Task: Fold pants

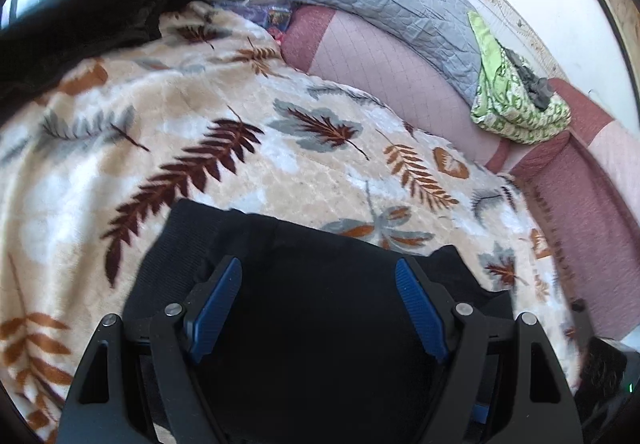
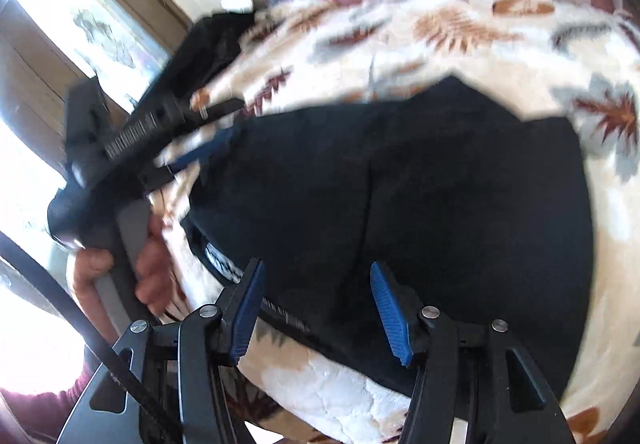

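The black pants (image 2: 420, 196) lie folded into a compact block on the leaf-print blanket (image 2: 460, 32). My right gripper (image 2: 316, 272) is open just above their near edge, its jaws wide apart and holding nothing. My left gripper (image 1: 318, 268) is open over the same black pants (image 1: 320, 304), also holding nothing. In the right wrist view the left gripper (image 2: 192, 140) shows at the pants' left end, held by a hand (image 2: 148, 264).
A second dark garment (image 1: 80, 24) lies at the blanket's (image 1: 200, 116) far left. A grey quilted pillow (image 1: 380, 0), a green patterned cloth (image 1: 516, 104) and a pink mattress (image 1: 380, 68) lie beyond. A window (image 2: 100, 28) is at left.
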The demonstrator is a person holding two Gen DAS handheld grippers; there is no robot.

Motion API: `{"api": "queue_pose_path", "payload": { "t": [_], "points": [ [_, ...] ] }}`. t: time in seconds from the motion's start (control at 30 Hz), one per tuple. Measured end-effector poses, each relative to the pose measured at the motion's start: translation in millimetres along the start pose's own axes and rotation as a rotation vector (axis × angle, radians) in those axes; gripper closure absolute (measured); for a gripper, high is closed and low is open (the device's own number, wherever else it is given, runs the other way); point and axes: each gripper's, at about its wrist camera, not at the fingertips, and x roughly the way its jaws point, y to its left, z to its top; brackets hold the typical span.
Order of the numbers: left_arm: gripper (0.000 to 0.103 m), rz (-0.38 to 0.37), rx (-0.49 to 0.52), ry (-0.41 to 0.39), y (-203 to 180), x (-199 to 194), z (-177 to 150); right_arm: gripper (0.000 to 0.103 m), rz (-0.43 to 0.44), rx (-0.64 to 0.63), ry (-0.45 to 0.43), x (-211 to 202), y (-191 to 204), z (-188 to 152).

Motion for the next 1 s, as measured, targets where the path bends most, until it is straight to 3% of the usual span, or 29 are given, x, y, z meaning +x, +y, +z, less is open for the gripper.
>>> {"api": "queue_pose_path", "payload": {
  "t": [0.2,0.43,0.73,1.0],
  "points": [
    [0.024,0.072,0.069,-0.035,-13,-3,-4,0.034,-0.100,-0.140,-0.015,5,24,-11],
    [0.024,0.114,0.133,-0.051,-25,-2,-11,0.034,-0.123,-0.148,-0.060,-4,28,-19],
    [0.024,0.104,0.139,-0.060,-29,-3,-13,0.032,-0.223,-0.206,-0.221,-41,40,-14],
    [0.024,0.086,0.126,-0.079,-29,-9,-13,0.031,-0.240,-0.143,-0.211,-39,26,-14]
  ]
}}
